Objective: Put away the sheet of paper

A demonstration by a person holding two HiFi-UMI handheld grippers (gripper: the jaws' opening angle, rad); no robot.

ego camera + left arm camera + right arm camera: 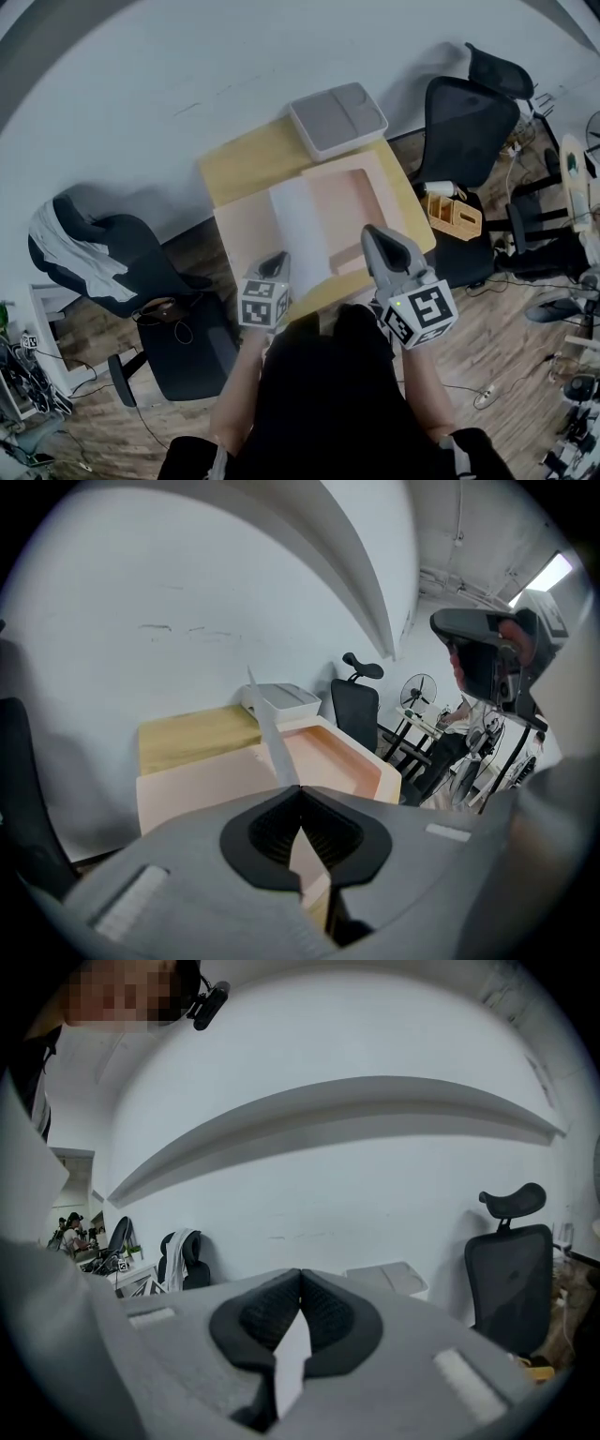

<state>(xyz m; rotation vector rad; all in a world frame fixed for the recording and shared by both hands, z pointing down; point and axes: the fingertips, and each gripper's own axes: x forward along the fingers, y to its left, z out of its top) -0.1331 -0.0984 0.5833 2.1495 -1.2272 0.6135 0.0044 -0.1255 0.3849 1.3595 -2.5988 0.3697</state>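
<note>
1. The left gripper (300, 789) had its jaws clamped on the sheet of paper (300, 230), nipping it at the near left corner. From along the jaws the sheet showed edge-on, as a thin strip running out over the pink file box (361, 187).
2. The box lay open on the desk (244, 155), flat lid to the left and rimmed tray to the right. The sheet hung across the middle of the box, over the line where lid met tray.
3. So, as I judged it, the paper was picked up and brought to the box, but it was not yet put away. It was not settled inside the tray's rim, and the gripper had not let go.
4. The right gripper (373, 234) hovered over the tray side of the box, to the right of the sheet. Its jaws were closed together, with nothing that I could see pinched between them.
5. A grey lidded box (336, 117) sat just beyond the far end of the pink box and had no part in this.
6. What seemed left was to swing the sheet right, lay it flat in the tray and release it. The lid may have needed closing after that.
</note>
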